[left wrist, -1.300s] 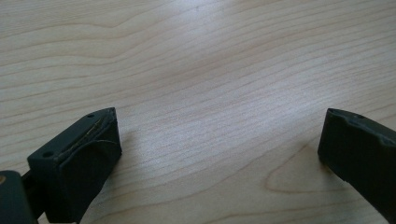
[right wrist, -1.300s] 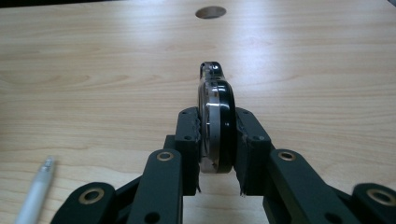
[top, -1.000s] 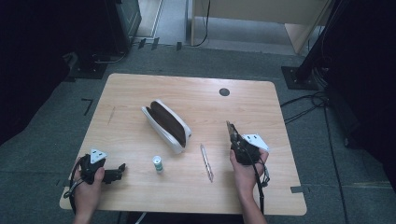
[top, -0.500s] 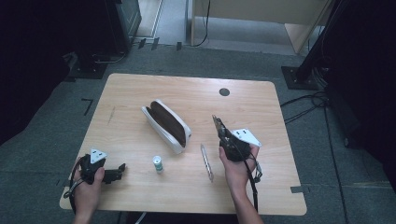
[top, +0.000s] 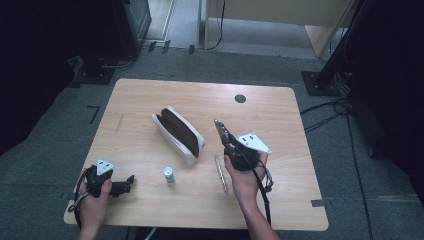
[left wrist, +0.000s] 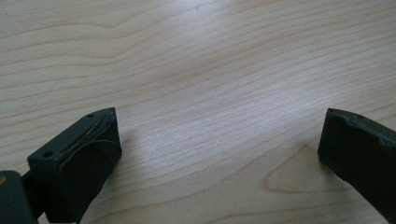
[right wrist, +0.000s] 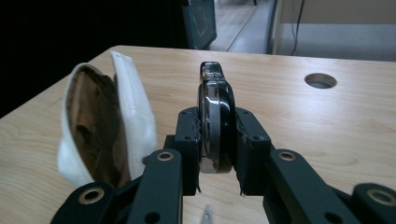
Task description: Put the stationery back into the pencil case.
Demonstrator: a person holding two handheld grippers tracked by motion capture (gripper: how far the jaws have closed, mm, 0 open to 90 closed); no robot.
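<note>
Above the surface [top: 280, 115], our right hand-held gripper [right wrist: 218, 140] clamps a black clip [right wrist: 215, 116] edge-on, aimed at the open pouch [top: 179, 134] for stowing; left hand-held gripper [left wrist: 219, 149] rests agape, empty.

My right claw [right wrist: 217, 154] has its two black jaws clamped on a dark, glossy, flat object with a silver edge [right wrist: 215, 116], held upright on its edge above the pale wooden bench [right wrist: 327, 126]. An open white fabric pouch with a brown lining [right wrist: 105, 126] stands beside it. A round hole [right wrist: 320, 80] sits farther back in the bench.
</note>
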